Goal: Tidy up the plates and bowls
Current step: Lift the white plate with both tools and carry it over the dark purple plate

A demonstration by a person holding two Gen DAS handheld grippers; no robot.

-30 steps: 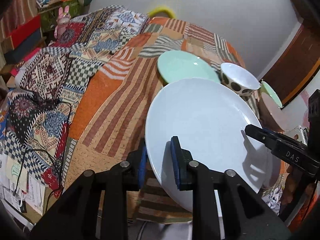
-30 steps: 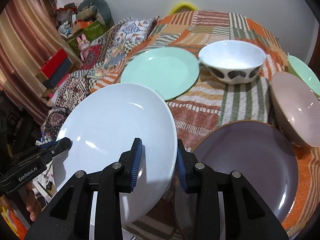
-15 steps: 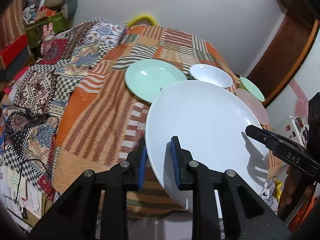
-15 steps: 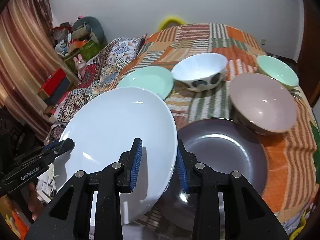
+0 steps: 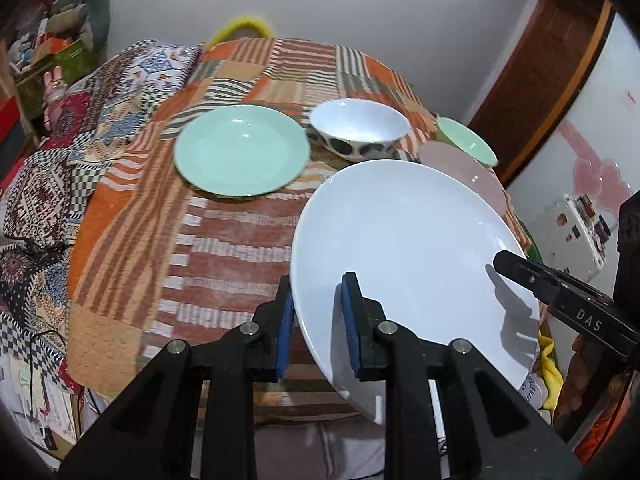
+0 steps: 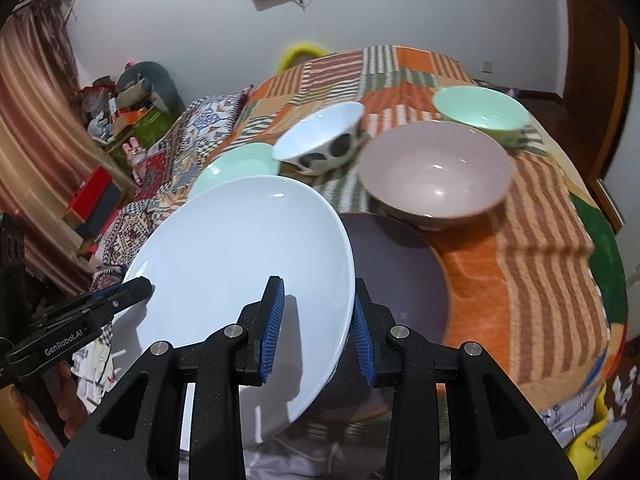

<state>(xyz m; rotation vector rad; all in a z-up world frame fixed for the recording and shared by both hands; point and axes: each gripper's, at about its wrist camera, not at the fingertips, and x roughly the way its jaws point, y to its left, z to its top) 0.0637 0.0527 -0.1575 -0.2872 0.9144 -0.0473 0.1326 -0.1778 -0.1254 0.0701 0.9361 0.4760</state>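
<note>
A large white plate [image 5: 408,256] is held in the air above the table's near edge by both grippers. My left gripper [image 5: 318,320] is shut on its left rim. My right gripper [image 6: 318,320] is shut on its right rim, where the plate [image 6: 240,268] fills the left of the view. Under and beside it lies a dark purple plate [image 6: 400,272]. A mint green plate [image 5: 240,150] lies at the left middle. A white spotted bowl [image 5: 358,128], a pink-grey bowl [image 6: 436,172] and a mint green bowl [image 6: 478,110] stand farther back.
The table is covered by an orange striped patchwork cloth [image 5: 224,248]. A patterned blanket [image 5: 60,152] lies to the left with boxes and toys behind it. A wooden door frame [image 5: 552,64] stands at the right. Papers lie on the floor below the near edge.
Both grippers have lifted the white plate higher and pulled back, so more of the table shows. The grip on the plate is unchanged.
</note>
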